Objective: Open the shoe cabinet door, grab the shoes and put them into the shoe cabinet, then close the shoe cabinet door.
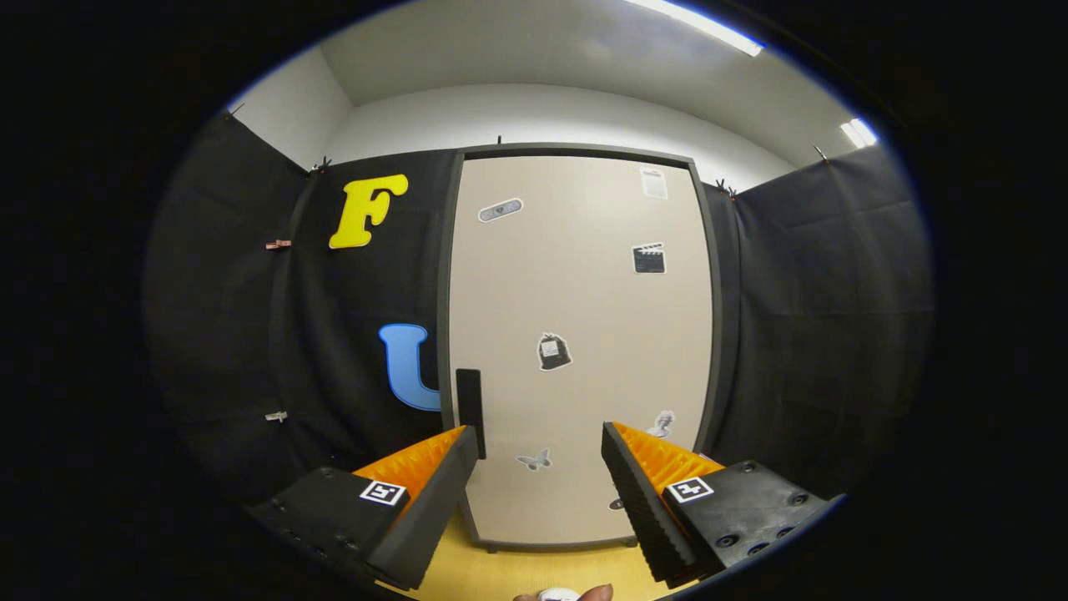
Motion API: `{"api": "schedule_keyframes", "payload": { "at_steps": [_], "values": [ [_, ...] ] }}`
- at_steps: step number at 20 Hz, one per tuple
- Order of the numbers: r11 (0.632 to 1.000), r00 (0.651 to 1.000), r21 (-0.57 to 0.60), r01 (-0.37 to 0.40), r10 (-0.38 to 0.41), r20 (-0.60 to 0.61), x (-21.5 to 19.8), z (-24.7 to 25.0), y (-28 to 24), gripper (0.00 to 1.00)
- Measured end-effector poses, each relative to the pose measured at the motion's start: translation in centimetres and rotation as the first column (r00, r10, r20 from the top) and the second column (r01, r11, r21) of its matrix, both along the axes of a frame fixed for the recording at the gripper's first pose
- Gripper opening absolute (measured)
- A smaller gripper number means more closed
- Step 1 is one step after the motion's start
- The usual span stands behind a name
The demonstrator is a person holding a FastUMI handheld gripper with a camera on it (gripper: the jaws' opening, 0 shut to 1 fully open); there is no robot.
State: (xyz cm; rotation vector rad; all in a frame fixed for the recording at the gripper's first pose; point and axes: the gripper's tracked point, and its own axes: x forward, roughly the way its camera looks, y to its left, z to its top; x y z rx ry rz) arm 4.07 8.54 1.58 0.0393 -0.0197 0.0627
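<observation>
A tall beige shoe cabinet (584, 300) with a dark frame stands straight ahead, its door shut. Several small stickers dot the door. A dark vertical handle (470, 411) sits on the door's left edge, just above and beyond my left fingertip. My gripper (541, 441) is open, with nothing between its fingers, and is held a short way in front of the lower part of the door. The door's lower middle shows in the gap between the fingers. I see no shoes.
Black cloth walls (818, 317) stand on both sides of the cabinet. A light wooden floor (534, 572) runs under the fingers up to the cabinet's base. A person's fingertip (596, 593) shows low down, between the fingers.
</observation>
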Motion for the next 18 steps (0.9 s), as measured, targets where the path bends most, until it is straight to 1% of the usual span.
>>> {"api": "schedule_keyframes", "payload": {
  "at_steps": [5, 8, 11, 14, 16, 17, 18],
  "values": [
    [1.000, 1.000, 0.014, -0.012, 0.012, -0.010, 4.3, -0.8, 3.4, 0.97],
    [1.000, 0.999, 0.006, -0.020, 0.020, -0.029, 6.7, -2.3, 5.2, 0.97],
    [0.998, 0.998, 0.047, -0.039, 0.041, -0.049, 9.0, -3.7, 7.2, 0.97],
    [0.998, 0.996, 0.047, -0.037, 0.041, -0.084, 11.5, -5.5, 8.1, 0.97],
    [0.998, 0.995, 0.053, -0.032, 0.037, -0.095, 13.0, -6.2, 8.4, 0.92],
    [0.998, 0.995, 0.055, -0.030, 0.035, -0.098, 13.6, -6.5, 8.4, 0.84],
    [0.998, 0.994, 0.058, -0.028, 0.034, -0.101, 14.2, -6.8, 8.5, 0.80]
  ]
}}
